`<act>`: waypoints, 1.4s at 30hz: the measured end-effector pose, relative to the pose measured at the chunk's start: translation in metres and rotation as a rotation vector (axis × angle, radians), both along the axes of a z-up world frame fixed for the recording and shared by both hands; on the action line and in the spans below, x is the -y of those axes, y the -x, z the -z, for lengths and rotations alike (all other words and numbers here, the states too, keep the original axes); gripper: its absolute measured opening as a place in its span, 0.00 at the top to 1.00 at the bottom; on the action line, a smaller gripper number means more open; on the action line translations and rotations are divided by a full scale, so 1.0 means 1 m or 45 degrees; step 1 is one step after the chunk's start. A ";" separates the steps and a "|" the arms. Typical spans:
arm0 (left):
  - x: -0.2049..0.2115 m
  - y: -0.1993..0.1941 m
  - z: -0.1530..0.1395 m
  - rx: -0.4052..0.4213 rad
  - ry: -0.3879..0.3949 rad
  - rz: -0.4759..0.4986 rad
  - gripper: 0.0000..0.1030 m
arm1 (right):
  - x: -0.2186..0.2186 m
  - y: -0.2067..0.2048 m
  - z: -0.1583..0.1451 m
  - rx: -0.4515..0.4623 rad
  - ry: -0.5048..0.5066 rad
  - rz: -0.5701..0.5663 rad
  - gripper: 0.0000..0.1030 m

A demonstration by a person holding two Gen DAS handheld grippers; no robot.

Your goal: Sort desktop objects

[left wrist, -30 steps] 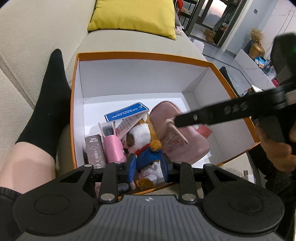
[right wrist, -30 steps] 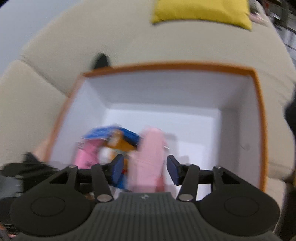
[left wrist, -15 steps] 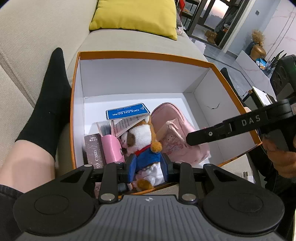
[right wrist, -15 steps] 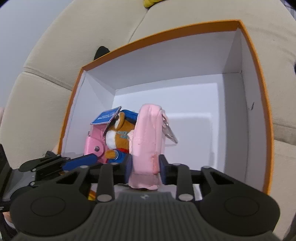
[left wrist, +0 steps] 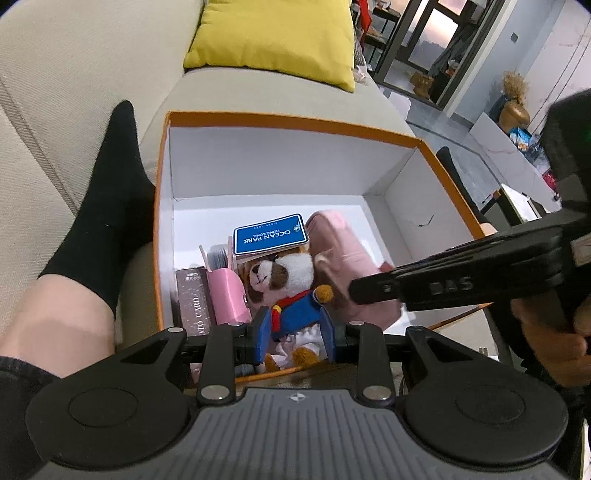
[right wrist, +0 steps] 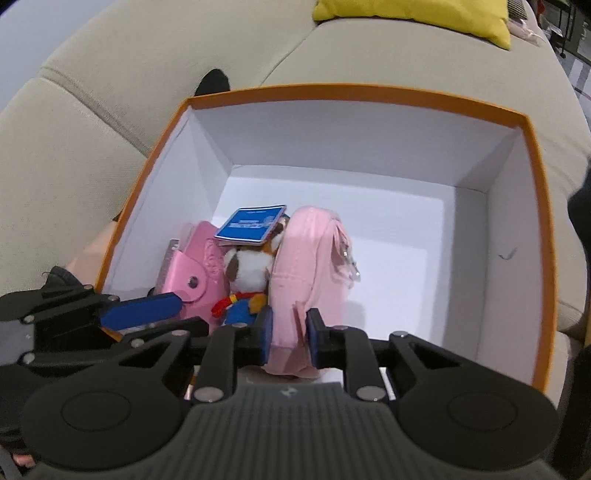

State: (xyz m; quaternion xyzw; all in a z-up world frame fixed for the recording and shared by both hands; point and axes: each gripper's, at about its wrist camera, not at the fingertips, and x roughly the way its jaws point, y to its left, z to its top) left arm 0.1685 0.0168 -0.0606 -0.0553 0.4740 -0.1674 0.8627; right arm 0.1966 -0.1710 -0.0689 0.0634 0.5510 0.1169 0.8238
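Observation:
An orange-rimmed white box [left wrist: 288, 123] [right wrist: 332, 92] sits on a sofa. Inside, a plush dog [left wrist: 284, 273] [right wrist: 247, 266] in a blue outfit fills the gap of my left gripper [left wrist: 293, 332], whose blue pads press its body. One of its blue fingers [right wrist: 140, 314] shows in the right wrist view. A pink pouch [right wrist: 310, 266] [left wrist: 340, 251] stands on edge beside the dog. My right gripper [right wrist: 290, 332] is closing, and its pads squeeze the pouch's near end. A blue card [left wrist: 271, 234] [right wrist: 251, 225] rests on the dog's head.
A pink case [left wrist: 227, 295] [right wrist: 192, 273] and a dark card box [left wrist: 192, 299] stand left of the dog. The box floor [right wrist: 388, 240] is bare at the back and right. A leg in a black sock [left wrist: 107, 206] lies left of the box. A yellow cushion [left wrist: 277, 33] is behind.
The right gripper's jaws narrowed from wide apart onto the pink pouch, which went from lying flat to standing on edge. The left gripper kept its grip and place.

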 end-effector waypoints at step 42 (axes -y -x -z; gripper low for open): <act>-0.021 0.073 -0.038 0.121 0.052 -0.139 0.67 | 0.014 0.090 -0.048 0.453 -0.055 -0.055 0.57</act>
